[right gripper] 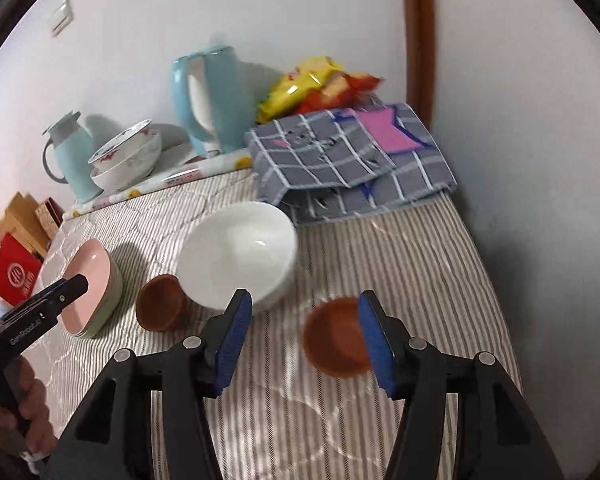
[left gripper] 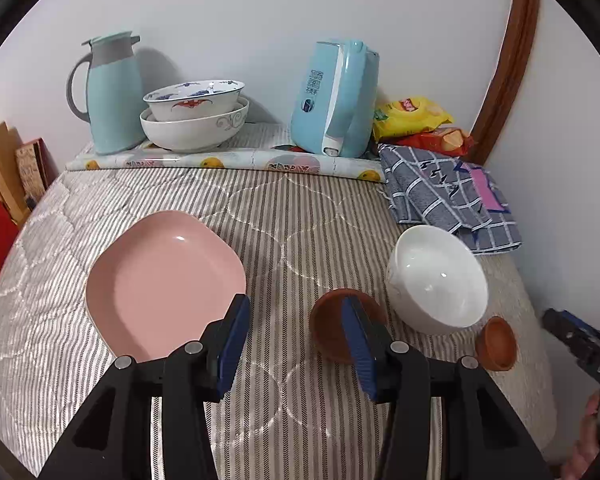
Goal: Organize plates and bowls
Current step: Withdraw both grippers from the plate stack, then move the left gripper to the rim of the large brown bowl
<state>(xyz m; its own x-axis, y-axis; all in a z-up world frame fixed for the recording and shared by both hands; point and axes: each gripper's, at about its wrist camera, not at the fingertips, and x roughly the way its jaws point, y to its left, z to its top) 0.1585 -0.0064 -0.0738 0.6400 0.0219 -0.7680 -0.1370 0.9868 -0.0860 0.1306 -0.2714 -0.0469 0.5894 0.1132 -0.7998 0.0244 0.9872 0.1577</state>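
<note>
Two tongs (left gripper: 296, 344) (right gripper: 304, 336) open, bare striped cloth (left gripper: 292, 216) between

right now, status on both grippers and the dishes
Left gripper open, empty. Right gripper open, empty. Pink plate, white bowl, two small brown bowls loose on the striped cloth. Nothing blocking.

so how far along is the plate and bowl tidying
Done: the pink plate is stacked on a greenish one, and two patterned bowls are nested by the wall. In hand: nothing; both sets of jaws are open and empty. Left: the white bowl and two brown bowls sit loose.
</note>
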